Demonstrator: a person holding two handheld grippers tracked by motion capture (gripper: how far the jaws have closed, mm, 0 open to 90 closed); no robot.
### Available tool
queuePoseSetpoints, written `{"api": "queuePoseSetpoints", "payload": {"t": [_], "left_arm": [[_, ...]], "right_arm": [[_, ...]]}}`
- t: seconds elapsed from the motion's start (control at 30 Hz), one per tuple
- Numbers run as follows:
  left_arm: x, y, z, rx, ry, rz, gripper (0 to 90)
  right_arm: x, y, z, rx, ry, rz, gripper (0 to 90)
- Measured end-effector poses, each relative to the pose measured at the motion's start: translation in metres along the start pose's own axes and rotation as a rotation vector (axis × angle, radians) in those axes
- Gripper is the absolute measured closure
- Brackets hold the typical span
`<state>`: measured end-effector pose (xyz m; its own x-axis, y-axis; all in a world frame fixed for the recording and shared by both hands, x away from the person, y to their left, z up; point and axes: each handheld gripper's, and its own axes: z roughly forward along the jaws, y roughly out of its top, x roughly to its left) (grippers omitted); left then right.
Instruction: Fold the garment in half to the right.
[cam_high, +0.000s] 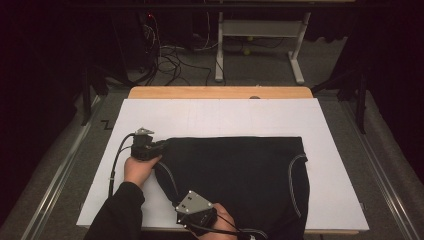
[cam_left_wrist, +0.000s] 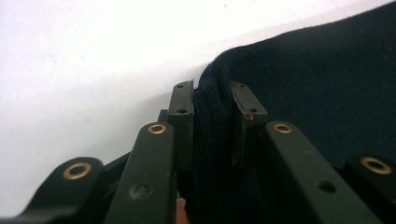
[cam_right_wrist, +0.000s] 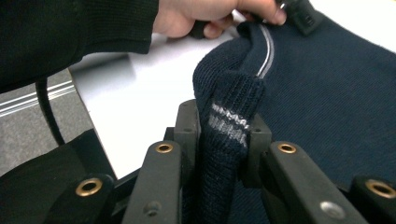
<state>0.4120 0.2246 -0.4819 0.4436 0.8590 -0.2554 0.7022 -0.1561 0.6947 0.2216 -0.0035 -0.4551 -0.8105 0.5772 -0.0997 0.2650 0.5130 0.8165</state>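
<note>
1. Dark navy knit, a sweater (cam_high: 235, 175) with pale piping, is spread flat on a white board (cam_high: 220, 115) that covers the desk (cam_high: 220, 92); its long axis is seen running from 9 to 3 o'clock in the high view.
2. The left gripper (cam_high: 161, 146) is found at the garment's 9 o'clock corner, and its jaws are pressed together on a fold of the knit, as the left gripper view (cam_left_wrist: 212, 116) makes plain.
3. The right gripper (cam_high: 212, 216) is placed at about 6 o'clock, on the near edge, where a ribbed cuff with pale stripes (cam_right_wrist: 229, 123) is pinched between its jaws.
4. The bulk of the cloth is judged to lie toward 3 o'clock from both grippers, so any coming fold or pull would be carried across that way.
5. The left hand (cam_high: 140, 170) is the nearer to the far left corner; the right hand (cam_high: 225, 222) is the nearer to the front hem.
6. A slip of the thin pinched layer is judged the main risk.
</note>
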Motion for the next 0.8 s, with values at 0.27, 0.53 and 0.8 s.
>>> {"api": "queuePoseSetpoints", "payload": {"t": [0.27,0.53,0.8], "left_arm": [[-0.009,0.0,-0.004,-0.041,0.036,-0.073,69.3],[-0.022,0.009,-0.014,-0.104,0.065,-0.09,69.4],[-0.029,0.017,-0.023,-0.153,0.081,-0.091,69.4]], "right_arm": [[-0.007,0.006,-0.012,-0.056,0.021,0.0,75.0],[-0.013,0.01,-0.024,-0.099,0.032,-0.008,75.0],[-0.014,0.013,-0.028,-0.128,0.047,-0.018,75.0]]}}
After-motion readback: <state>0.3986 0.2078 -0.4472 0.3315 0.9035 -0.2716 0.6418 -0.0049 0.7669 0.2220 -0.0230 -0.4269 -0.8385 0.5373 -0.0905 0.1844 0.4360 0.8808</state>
